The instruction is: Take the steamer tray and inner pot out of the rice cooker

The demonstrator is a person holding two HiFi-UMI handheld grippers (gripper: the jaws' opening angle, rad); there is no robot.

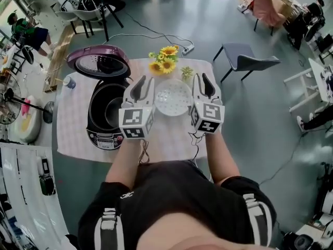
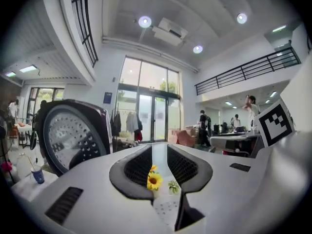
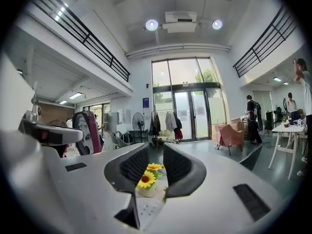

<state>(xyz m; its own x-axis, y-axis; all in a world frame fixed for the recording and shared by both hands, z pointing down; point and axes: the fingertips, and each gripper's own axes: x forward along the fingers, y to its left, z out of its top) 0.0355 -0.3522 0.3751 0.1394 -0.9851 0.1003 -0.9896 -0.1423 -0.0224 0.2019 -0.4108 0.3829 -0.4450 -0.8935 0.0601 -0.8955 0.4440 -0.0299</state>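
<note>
The white perforated steamer tray (image 1: 173,98) lies flat on the checked tablecloth, seen between my two raised grippers. The black rice cooker (image 1: 105,120) stands open at the table's left with its purple lid (image 1: 99,61) tipped back; the dark inner pot (image 1: 106,108) sits inside it. My left gripper (image 1: 144,81) and right gripper (image 1: 203,78) are held high above the table, level, on either side of the tray. Each has a narrow gap between its jaws with nothing in it. In the left gripper view (image 2: 159,147) and the right gripper view (image 3: 157,150) the tray (image 2: 165,208) (image 3: 148,209) shows far below.
A pot of sunflowers (image 1: 164,59) and a small green plant (image 1: 187,72) stand at the table's far edge. A cup (image 1: 70,82) sits at the left corner. A grey chair (image 1: 250,61) stands off to the right, and cables run across the floor behind the table.
</note>
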